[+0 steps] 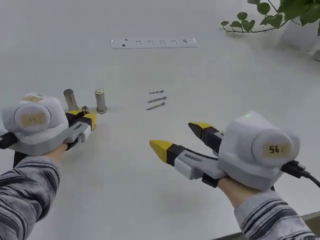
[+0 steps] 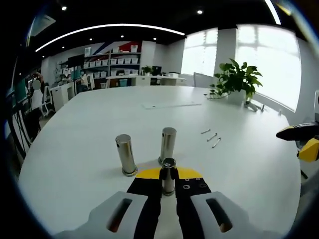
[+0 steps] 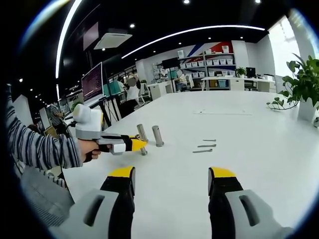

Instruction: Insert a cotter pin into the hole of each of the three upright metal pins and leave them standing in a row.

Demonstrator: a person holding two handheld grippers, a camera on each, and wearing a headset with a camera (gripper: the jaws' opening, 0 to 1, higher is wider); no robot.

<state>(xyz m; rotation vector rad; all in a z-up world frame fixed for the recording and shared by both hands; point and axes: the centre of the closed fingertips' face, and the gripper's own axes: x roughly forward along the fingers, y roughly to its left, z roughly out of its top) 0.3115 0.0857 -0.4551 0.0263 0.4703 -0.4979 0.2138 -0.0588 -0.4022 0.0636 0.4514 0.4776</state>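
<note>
My left gripper [image 1: 85, 116] is shut on a short metal pin [image 1: 85, 109] that stands on the white table [image 1: 130, 170]. In the left gripper view the jaws of the left gripper [image 2: 168, 177] clamp that pin [image 2: 168, 167] upright. Two more metal pins [image 1: 70, 99] [image 1: 101, 100] stand just beyond it, apart from each other. Three cotter pins [image 1: 156, 99] lie in a small stack to the right of them. My right gripper [image 1: 180, 136] hovers open nearer to me, with nothing between its jaws, short of the cotter pins [image 3: 206, 145].
A white power strip [image 1: 154, 43] lies at the far side of the table. A potted plant [image 1: 272, 15] stands at the far right corner. Shelves, desks and people show in the room behind in the right gripper view.
</note>
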